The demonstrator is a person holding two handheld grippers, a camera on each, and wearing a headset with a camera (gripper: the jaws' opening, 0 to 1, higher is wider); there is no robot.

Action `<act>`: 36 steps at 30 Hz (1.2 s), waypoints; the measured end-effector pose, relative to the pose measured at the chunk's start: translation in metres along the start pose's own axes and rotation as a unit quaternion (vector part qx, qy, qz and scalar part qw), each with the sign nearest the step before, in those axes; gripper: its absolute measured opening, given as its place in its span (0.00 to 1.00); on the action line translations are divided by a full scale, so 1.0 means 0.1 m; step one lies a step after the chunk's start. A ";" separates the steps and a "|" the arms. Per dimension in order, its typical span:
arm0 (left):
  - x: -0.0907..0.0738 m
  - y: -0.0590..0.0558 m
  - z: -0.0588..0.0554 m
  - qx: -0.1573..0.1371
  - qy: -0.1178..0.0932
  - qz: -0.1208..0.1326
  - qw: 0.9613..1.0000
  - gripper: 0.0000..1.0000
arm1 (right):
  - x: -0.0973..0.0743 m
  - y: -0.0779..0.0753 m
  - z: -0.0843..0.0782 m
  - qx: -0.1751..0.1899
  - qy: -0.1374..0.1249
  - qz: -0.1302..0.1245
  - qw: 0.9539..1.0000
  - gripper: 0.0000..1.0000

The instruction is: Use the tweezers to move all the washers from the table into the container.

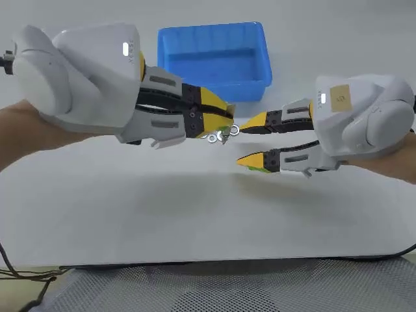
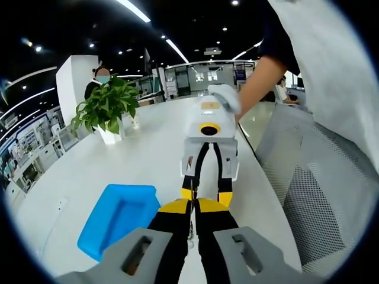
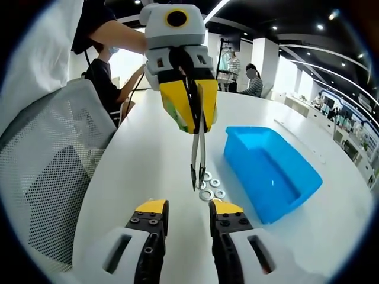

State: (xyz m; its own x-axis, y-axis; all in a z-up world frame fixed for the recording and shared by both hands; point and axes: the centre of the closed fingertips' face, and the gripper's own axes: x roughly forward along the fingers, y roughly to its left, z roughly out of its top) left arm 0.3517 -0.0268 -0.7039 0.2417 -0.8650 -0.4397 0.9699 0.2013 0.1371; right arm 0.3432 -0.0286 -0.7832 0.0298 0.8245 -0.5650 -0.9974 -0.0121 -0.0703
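While tight on tweezers [image 3: 198, 154], left claw [image 1: 226, 118] over washers [image 3: 211, 188] near container [image 1: 214, 88] wall; right claw [image 1: 242, 143] parted, empty

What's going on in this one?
A person works two handheld grippers over a white table. The left gripper is shut on a pair of tweezers, whose tips reach down to a small cluster of washers lying on the table. Whether one is pinched, I cannot tell. The right gripper is open and holds nothing, pointing toward the washers. The blue container stands beside the cluster and appears to have no washers in it yet.
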 end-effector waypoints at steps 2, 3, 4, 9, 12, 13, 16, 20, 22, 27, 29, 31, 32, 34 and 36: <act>0.00 0.02 0.00 0.003 -0.001 0.002 1.000 0.06 | -0.01 -0.01 -0.02 0.002 0.000 0.000 1.000 0.31; 0.00 0.02 0.00 0.004 -0.001 0.001 1.000 0.06 | -0.01 -0.01 -0.02 0.002 0.000 -0.001 1.000 0.31; 0.01 0.02 -0.01 0.004 -0.001 0.000 1.000 0.06 | -0.01 -0.02 -0.02 0.004 -0.001 -0.002 1.000 0.31; 0.03 0.02 -0.05 0.004 0.004 -0.003 1.000 0.06 | 0.00 -0.04 -0.04 0.011 0.000 -0.003 1.000 0.37; 0.05 0.01 -0.06 0.004 0.005 -0.006 1.000 0.06 | 0.00 -0.05 -0.04 0.012 -0.002 -0.006 1.000 0.41; 0.05 0.02 -0.06 0.005 0.005 -0.005 1.000 0.06 | 0.00 -0.05 -0.04 0.013 -0.002 -0.007 1.000 0.43; 0.06 0.04 -0.06 0.003 0.001 -0.001 1.000 0.06 | 0.00 -0.05 -0.05 0.014 -0.003 -0.007 1.000 0.47; 0.08 0.06 -0.05 0.000 -0.003 0.000 1.000 0.06 | 0.00 -0.04 -0.07 0.018 -0.001 -0.004 1.000 0.54; 0.08 0.06 -0.06 0.001 -0.003 -0.002 1.000 0.06 | -0.01 -0.04 -0.06 0.021 -0.004 -0.004 1.000 0.57; 0.08 0.05 -0.06 -0.008 -0.004 -0.003 1.000 0.06 | -0.04 -0.03 -0.03 0.029 -0.008 -0.003 1.000 0.63; 0.07 0.05 -0.07 -0.013 -0.003 -0.002 1.000 0.06 | -0.05 -0.04 -0.04 0.031 -0.009 -0.004 0.999 0.64; 0.06 0.05 -0.07 -0.014 -0.003 -0.001 1.000 0.06 | -0.06 -0.05 -0.04 0.032 -0.009 -0.006 0.999 0.65; 0.06 0.05 -0.07 -0.016 -0.003 -0.001 1.000 0.06 | -0.07 -0.05 -0.05 0.033 -0.008 -0.008 0.999 0.65; 0.05 0.05 -0.07 -0.017 -0.006 0.002 1.000 0.06 | -0.08 -0.06 -0.05 0.034 -0.008 -0.010 0.999 0.65; 0.05 0.05 -0.07 -0.021 -0.007 0.002 1.000 0.06 | -0.10 -0.06 -0.06 0.036 -0.008 -0.012 0.999 0.66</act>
State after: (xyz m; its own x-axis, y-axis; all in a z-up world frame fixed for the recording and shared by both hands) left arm 0.3583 -0.0267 -0.7110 0.2457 -0.8704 -0.4266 0.9693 0.2236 0.1022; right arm 0.3495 -0.0402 -0.7825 0.0532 0.8334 -0.5501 -0.9986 0.0484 -0.0233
